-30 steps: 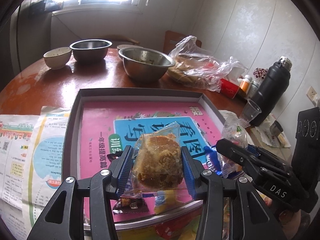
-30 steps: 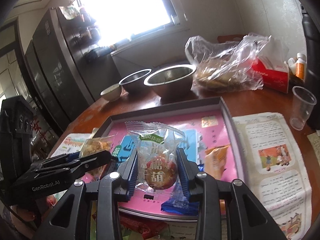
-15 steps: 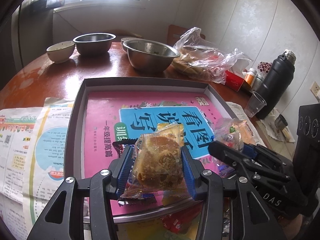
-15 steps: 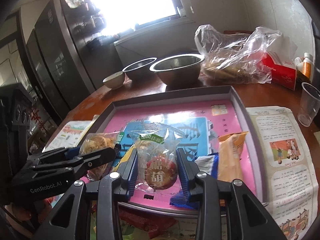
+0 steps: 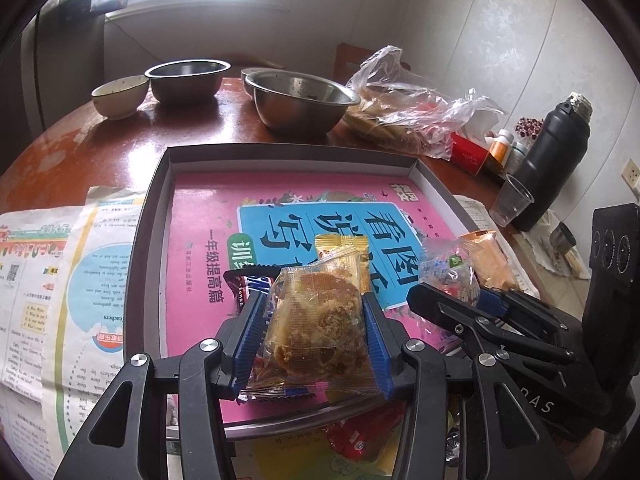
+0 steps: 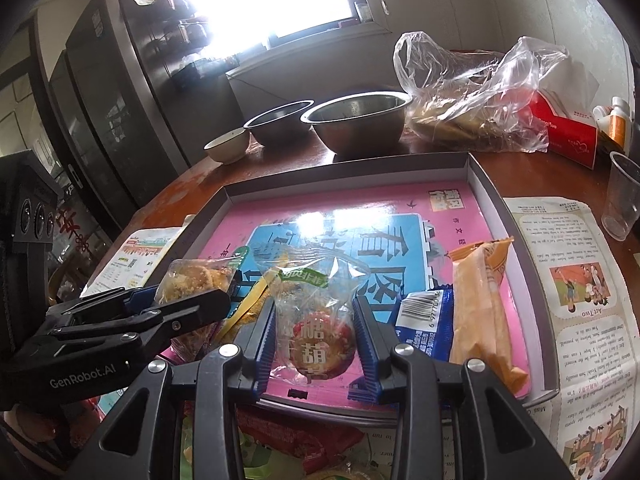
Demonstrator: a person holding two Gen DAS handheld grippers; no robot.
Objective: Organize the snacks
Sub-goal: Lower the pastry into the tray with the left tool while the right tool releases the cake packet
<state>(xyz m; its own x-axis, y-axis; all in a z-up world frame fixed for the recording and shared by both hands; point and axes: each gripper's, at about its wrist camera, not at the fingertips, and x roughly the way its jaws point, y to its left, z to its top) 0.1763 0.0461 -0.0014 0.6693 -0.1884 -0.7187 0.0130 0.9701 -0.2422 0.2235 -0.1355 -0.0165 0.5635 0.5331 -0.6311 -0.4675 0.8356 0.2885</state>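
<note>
My left gripper (image 5: 314,330) is shut on a clear-wrapped brown pastry (image 5: 316,328), held above the near edge of a grey tray (image 5: 154,208) lined with a pink book. My right gripper (image 6: 315,334) is shut on a clear packet with a red round snack (image 6: 316,336), also above the tray's near edge. It shows to the right in the left wrist view (image 5: 452,280). In the tray lie an orange packet (image 6: 480,300), a blue packet (image 6: 424,320), a yellow packet (image 5: 344,252) and a dark bar (image 5: 248,280).
Two steel bowls (image 5: 300,100) (image 5: 188,80) and a small ceramic bowl (image 5: 120,94) stand behind the tray. A plastic bag of food (image 5: 408,112), a red box (image 6: 568,132), a plastic cup (image 5: 510,204) and a black flask (image 5: 552,160) are at the right. Newspaper (image 5: 60,280) lies beside the tray. Loose snacks (image 6: 296,440) lie near me.
Both grippers have pulled back toward the tray's near edge with their packets still held. The orange, blue and yellow packets in the tray have come into clearer view.
</note>
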